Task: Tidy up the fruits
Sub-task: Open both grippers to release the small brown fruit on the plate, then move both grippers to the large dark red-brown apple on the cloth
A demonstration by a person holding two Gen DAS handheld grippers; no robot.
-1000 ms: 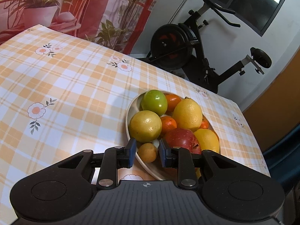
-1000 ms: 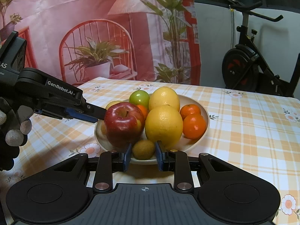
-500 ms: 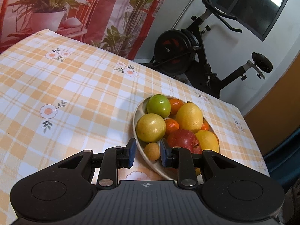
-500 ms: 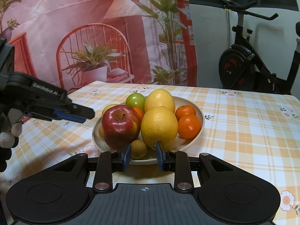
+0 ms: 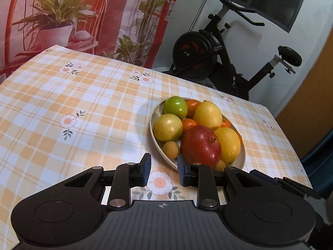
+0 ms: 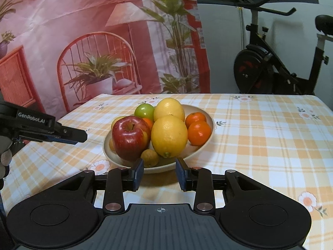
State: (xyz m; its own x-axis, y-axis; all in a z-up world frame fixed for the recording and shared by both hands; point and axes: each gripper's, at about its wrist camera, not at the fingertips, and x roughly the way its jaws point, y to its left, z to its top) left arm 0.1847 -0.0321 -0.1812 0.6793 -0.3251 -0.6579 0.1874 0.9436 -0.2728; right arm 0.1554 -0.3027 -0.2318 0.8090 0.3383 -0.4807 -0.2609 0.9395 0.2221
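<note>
A cream plate [image 5: 155,145] [image 6: 205,143] on the checked tablecloth holds a red apple [image 5: 200,143] [image 6: 130,138], yellow lemons [image 5: 208,115] [image 6: 169,136], a green apple [image 5: 175,106] [image 6: 144,110], several oranges [image 6: 198,133] and small brown fruits [image 5: 171,149] [image 6: 150,158]. My left gripper [image 5: 163,171] is open and empty, just short of the plate's near rim. My right gripper [image 6: 159,174] is open and empty, just in front of the plate. The left gripper also shows at the left of the right wrist view [image 6: 68,135].
The table [image 5: 62,104] carries a yellow checked cloth with flower prints. An exercise bike [image 5: 218,52] [image 6: 270,68] stands beyond the table's far edge. A red printed backdrop [image 6: 93,41] hangs behind. The right gripper's tip [image 5: 281,182] shows at the left wrist view's right.
Both grippers have drawn back from the plate and now stand clear of the small fruits that sat between their fingers. Both jaws are wider open.
</note>
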